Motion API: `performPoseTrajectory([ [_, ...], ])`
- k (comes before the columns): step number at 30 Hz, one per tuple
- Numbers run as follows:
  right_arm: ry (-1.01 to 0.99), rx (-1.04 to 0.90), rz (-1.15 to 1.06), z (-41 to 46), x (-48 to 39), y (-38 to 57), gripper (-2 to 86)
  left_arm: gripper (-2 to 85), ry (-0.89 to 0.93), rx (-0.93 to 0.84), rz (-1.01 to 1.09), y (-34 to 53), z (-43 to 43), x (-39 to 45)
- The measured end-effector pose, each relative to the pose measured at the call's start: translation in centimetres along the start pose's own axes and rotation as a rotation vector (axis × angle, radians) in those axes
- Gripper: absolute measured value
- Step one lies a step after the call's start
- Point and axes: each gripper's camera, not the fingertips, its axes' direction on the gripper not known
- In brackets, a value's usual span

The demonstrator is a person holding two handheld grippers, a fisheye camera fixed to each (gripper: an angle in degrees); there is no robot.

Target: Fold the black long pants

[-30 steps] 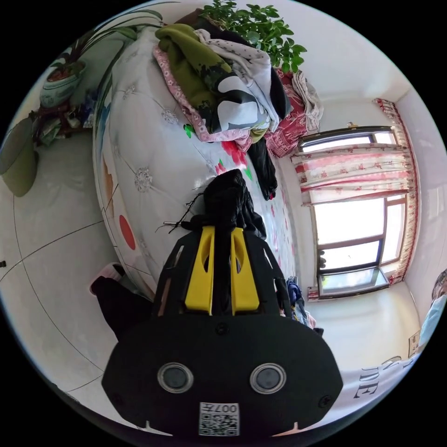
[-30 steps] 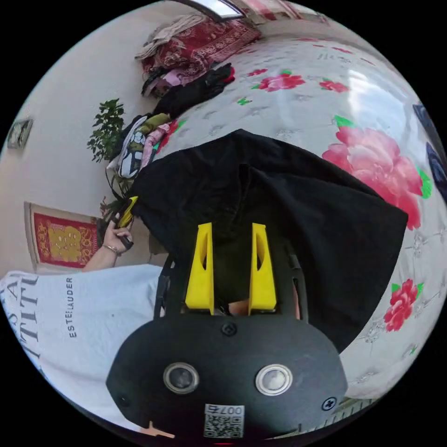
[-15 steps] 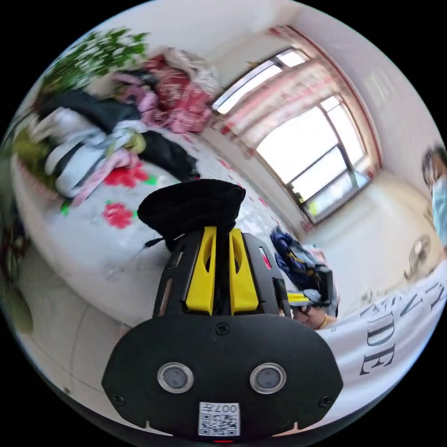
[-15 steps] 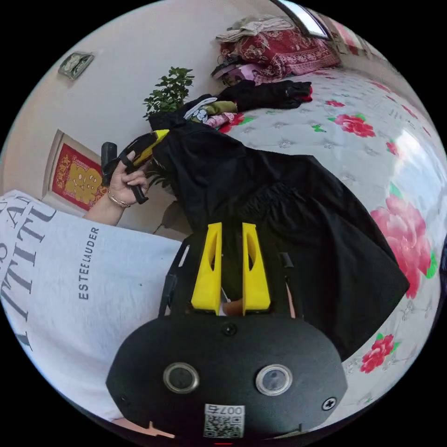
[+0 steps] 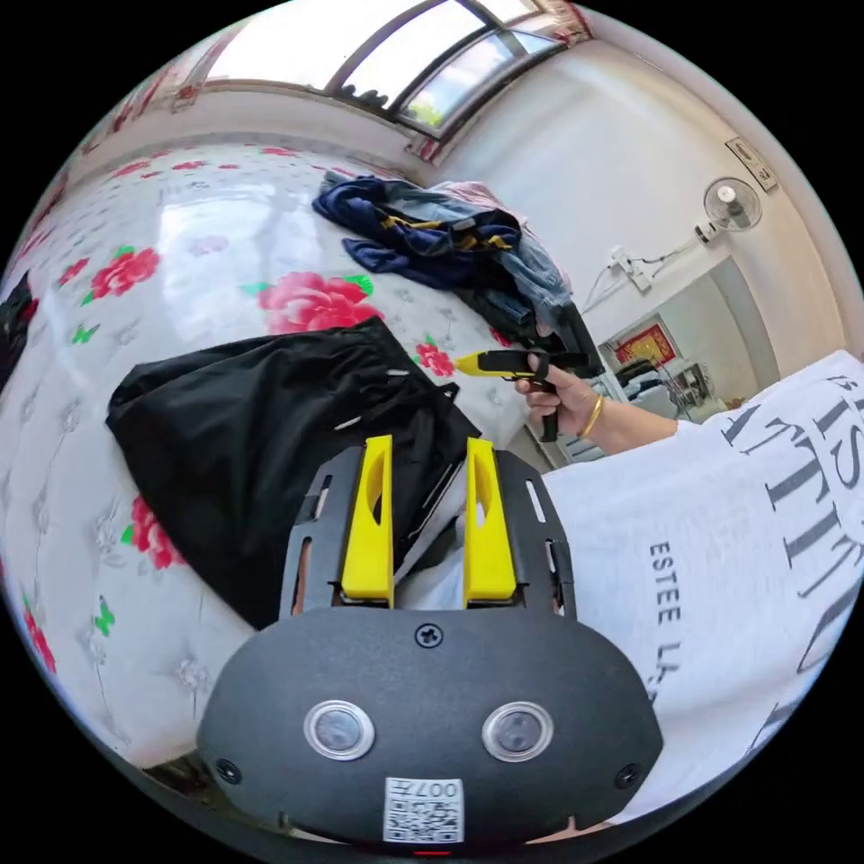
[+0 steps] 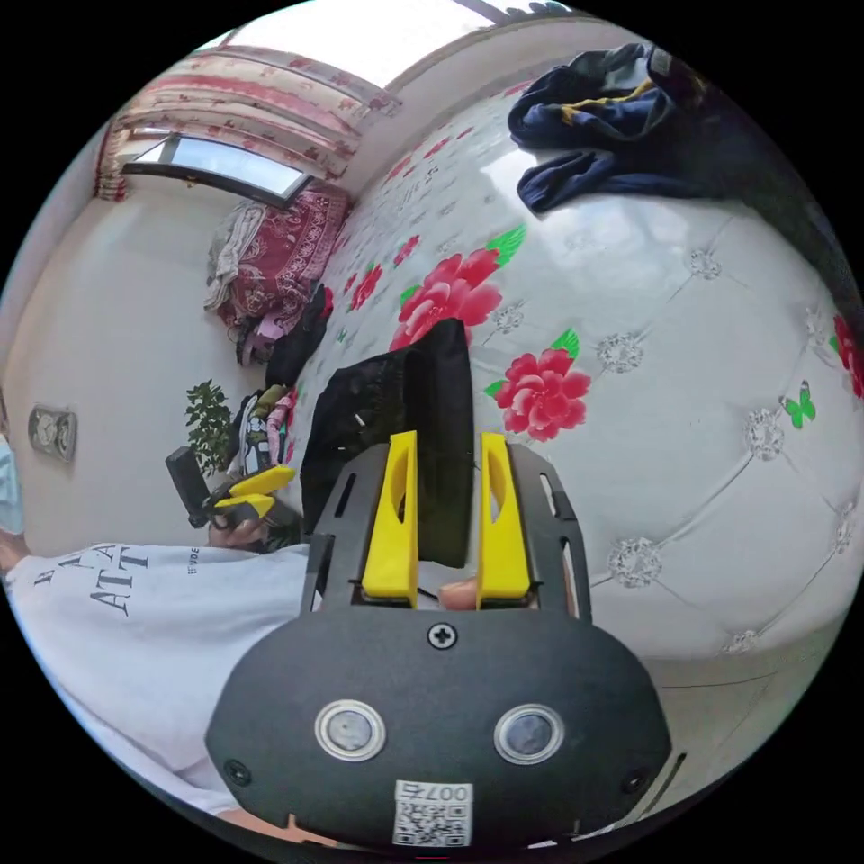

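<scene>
On the flowered bed, near its front edge, the black long pants lay bundled, long axis running away from the person's body. Ahead of the left gripper they sat, jaws spread, empty, cloth just beyond the tips. The right gripper looked spread too, black fabric between the jaws, contact unclear. Its view alone caught the folded edge end-on.

Bright daylight from window; glare on bedspread; sharp focus, fisheye bending at edges.
</scene>
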Motion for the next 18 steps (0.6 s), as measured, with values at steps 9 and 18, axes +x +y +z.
performPoseTrajectory([
  [9,-0.209,-0.148,0.003,4.2,3.8,-4.6,8.6,14.2,0.056,0.076,-0.529,5.2,-2.1,-15.6],
  [18,-0.231,-0.21,-0.034,5.7,1.0,-11.0,3.0,4.8,0.203,-0.049,-0.547,-1.4,1.9,-21.2],
])
